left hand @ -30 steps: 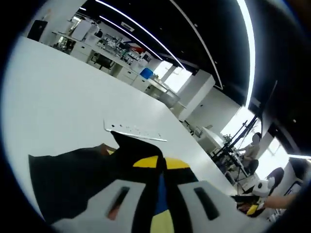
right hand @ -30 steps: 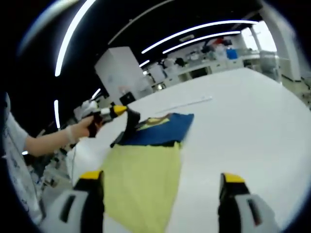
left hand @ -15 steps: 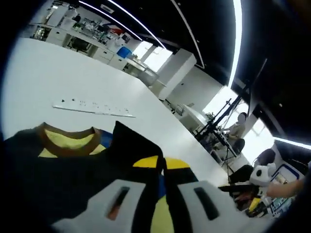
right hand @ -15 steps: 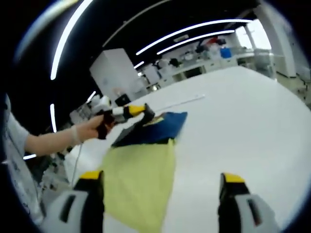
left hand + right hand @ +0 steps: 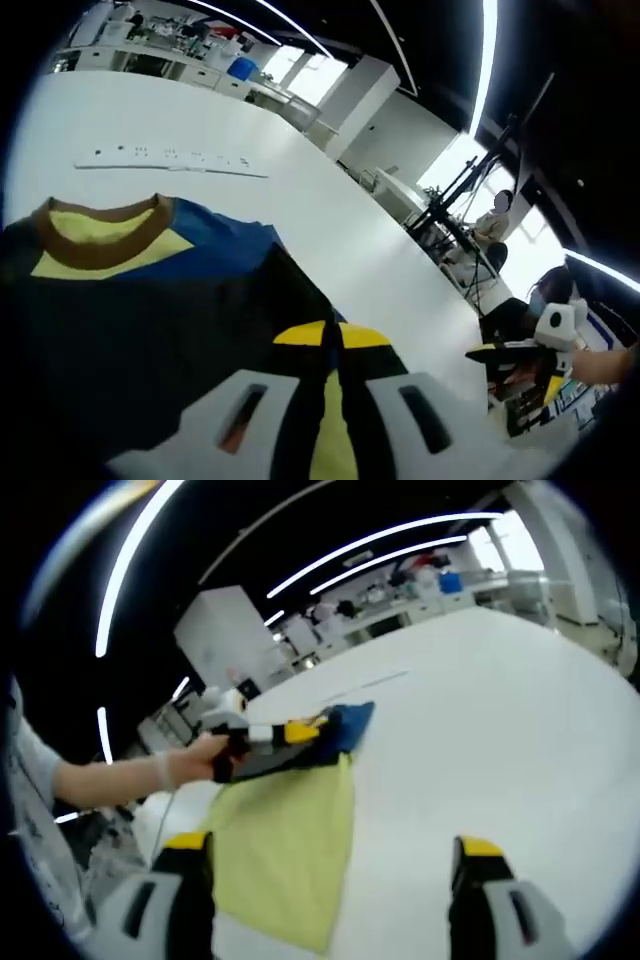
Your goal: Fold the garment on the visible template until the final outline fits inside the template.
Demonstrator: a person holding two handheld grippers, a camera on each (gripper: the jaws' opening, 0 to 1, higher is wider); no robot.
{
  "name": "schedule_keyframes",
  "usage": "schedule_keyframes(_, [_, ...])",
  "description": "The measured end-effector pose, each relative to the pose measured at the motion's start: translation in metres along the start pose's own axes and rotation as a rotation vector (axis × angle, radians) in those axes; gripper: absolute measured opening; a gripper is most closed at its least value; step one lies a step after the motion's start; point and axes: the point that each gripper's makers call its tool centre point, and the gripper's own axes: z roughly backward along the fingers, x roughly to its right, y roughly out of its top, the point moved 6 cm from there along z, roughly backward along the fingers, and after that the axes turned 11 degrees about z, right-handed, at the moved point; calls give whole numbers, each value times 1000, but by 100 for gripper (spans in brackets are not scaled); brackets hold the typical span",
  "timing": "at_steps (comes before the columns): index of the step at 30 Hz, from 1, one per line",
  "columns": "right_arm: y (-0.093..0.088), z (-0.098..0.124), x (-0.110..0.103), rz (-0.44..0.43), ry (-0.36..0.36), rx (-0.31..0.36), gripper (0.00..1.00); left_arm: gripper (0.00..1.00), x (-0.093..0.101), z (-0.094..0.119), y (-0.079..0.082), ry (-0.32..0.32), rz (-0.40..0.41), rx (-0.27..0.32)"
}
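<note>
A dark garment (image 5: pixel 150 330) with a blue panel and a brown, yellow-lined collar (image 5: pixel 98 222) lies spread on the white table in the left gripper view. My left gripper (image 5: pixel 332 335) is shut on a fold of its black fabric. In the right gripper view that left gripper (image 5: pixel 285 735), held in a hand, sits low over the blue garment (image 5: pixel 352 723) at the far edge of a yellow sheet (image 5: pixel 290 840). My right gripper (image 5: pixel 333 845) stands open above the near part of the sheet, with nothing between its jaws. It also appears at the right as the right gripper (image 5: pixel 515 365).
A thin white strip (image 5: pixel 170 163) with small marks lies on the table beyond the garment; the same strip (image 5: pixel 365 680) shows past it. The white table (image 5: pixel 500 740) stretches wide to the right. Benches, shelves and seated people are far behind.
The left gripper has come down with the black fabric, from lifted to low over the yellow sheet's far edge. The collar has come into its view. The right gripper stays open.
</note>
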Motion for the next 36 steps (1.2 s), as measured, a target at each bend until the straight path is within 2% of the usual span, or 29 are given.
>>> schedule_keyframes(4, [0, -1, -2, -1, 0, 0, 99, 0, 0, 0, -2, -2, 7, -6])
schedule_keyframes(8, [1, -3, -1, -1, 4, 2, 99, 0, 7, -1, -8, -12, -19, -29])
schedule_keyframes(11, [1, -4, -2, 0, 8, 4, 99, 0, 6, -2, -12, -18, -1, -48])
schedule_keyframes(19, [-1, -5, -8, -5, 11, 1, 99, 2, 4, -2, -14, -6, 31, -48])
schedule_keyframes(22, [-2, -3, -8, -10, 11, 3, 99, 11, 6, -2, -15, -17, 14, -42])
schedule_keyframes(26, [-1, -2, -5, -4, 11, 7, 99, 36, 6, -1, -14, 2, -35, -17])
schedule_keyframes(28, [0, -2, -5, 6, 12, 3, 99, 44, 6, -1, -13, 10, -54, -12])
schedule_keyframes(34, [4, -6, -7, 11, 14, 6, 99, 75, 2, 6, -2, 21, -155, 67])
schedule_keyframes(36, [4, -7, -7, 12, 17, 4, 99, 85, 0, 8, 0, 30, -165, 69])
